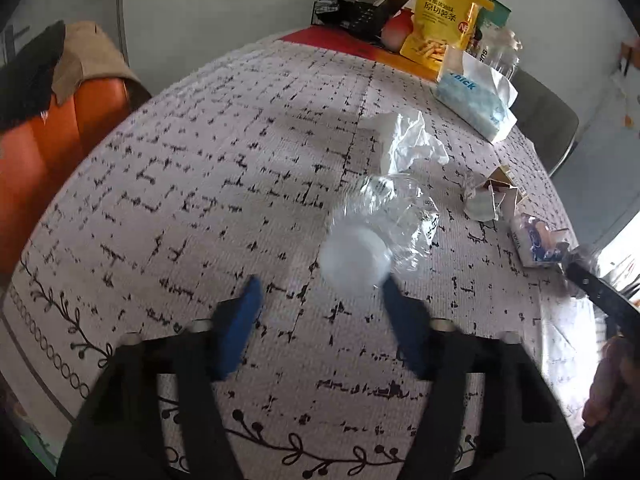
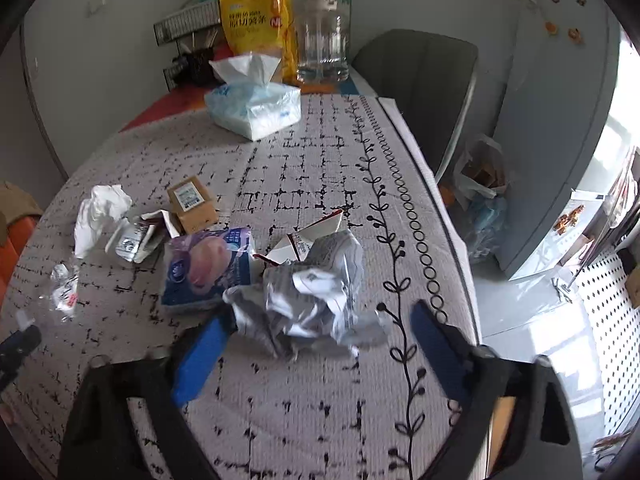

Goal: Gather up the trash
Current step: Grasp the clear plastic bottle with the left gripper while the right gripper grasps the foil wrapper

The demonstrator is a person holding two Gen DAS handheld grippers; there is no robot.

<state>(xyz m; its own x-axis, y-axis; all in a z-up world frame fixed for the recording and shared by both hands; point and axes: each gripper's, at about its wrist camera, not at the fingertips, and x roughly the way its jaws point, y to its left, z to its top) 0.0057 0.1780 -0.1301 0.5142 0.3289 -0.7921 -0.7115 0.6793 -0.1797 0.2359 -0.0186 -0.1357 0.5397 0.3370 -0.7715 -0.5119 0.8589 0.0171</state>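
A crushed clear plastic bottle (image 1: 360,256) with a whitish end lies on the patterned tablecloth (image 1: 200,184). My left gripper (image 1: 320,284) is open just short of it, its right fingertip at the bottle's near edge. A crumpled grey-white wrapper (image 2: 308,296) sits between the tips of my right gripper (image 2: 320,316). That gripper is open: the left pad touches the wrapper and the right pad stands apart. More trash lies around: a crumpled tissue (image 1: 408,140), torn carton pieces (image 1: 492,196), a purple packet (image 2: 208,268) and a small cardboard box (image 2: 192,204).
A tissue pack (image 2: 256,108), yellow snack bag (image 2: 256,24) and glass jar (image 2: 324,44) stand at the table's far end. A grey chair (image 2: 424,80) and a plastic bag on the floor (image 2: 480,176) are on the right; an orange chair (image 1: 52,128) on the left.
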